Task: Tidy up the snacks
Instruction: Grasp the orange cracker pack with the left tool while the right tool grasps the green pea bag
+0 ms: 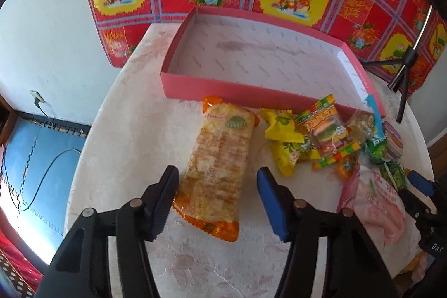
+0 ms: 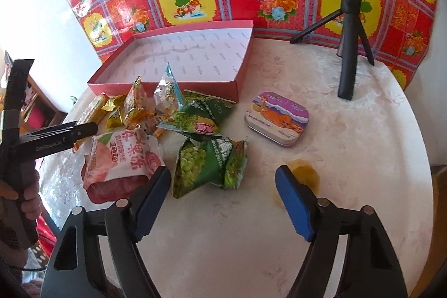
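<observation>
Two tongs, both mine. My left gripper (image 1: 218,200) straddles the long orange-edged cracker packet (image 1: 216,161), jaws apart, not pressing it (its near end is partly hidden). My right gripper (image 2: 223,203) gapes, empty, beside the green crinkled grape-print bag (image 2: 208,166). The shallow pink cardboard box (image 2: 167,87) sits behind, its lettering unreadable.

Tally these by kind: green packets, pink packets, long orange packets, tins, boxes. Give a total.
Green packets: 2
Pink packet: 1
Long orange packet: 1
Tin: 1
Pink box: 1
Total: 6
</observation>
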`<state>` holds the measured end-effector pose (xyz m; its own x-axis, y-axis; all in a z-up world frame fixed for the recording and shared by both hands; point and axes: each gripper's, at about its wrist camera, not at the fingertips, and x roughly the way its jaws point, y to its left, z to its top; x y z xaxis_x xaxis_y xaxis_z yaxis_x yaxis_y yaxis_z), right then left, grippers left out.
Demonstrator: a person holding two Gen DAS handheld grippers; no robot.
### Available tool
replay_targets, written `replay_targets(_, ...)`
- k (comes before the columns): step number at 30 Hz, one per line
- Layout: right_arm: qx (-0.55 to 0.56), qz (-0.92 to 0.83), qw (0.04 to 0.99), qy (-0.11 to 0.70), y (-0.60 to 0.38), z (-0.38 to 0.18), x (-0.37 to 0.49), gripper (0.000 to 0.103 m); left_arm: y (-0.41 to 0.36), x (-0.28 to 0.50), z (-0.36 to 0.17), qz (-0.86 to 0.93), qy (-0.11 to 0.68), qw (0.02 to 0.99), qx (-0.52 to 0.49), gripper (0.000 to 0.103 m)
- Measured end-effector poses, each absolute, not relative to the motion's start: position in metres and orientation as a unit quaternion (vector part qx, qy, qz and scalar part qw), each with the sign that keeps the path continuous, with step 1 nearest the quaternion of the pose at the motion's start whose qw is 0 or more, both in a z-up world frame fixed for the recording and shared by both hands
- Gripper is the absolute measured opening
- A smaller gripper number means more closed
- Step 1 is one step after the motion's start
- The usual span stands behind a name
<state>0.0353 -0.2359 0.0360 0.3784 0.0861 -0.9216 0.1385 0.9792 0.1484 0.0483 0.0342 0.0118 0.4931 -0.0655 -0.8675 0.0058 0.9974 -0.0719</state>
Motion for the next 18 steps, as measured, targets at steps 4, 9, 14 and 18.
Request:
replay_targets(4,0.095,-0.007,0.819,0.567,-0.232,0.030,0.039,0.063,0.029,0.049,0.011,-0.018,0.499,0.866,-0.008,0.059)
replay_targets(9,0.108,-0.008,0.813,0.572,-0.237,0.022,0.042,0.050,0.024,0.052,0.010,-0.011,0.496,0.868,0.009,0.058)
replay_targets(14,0.102,-0.002,0.812,0.575,-0.235,0.020,0.046,0.047,0.024,0.056,0.011,-0.013,0.498,0.867,0.006,0.041)
replay_targets(18,0.102,0.003,0.813,0.573,-0.235,0.021,0.044,0.045,0.026,0.056,0.013,-0.014,0.502,0.865,-0.002,0.039)
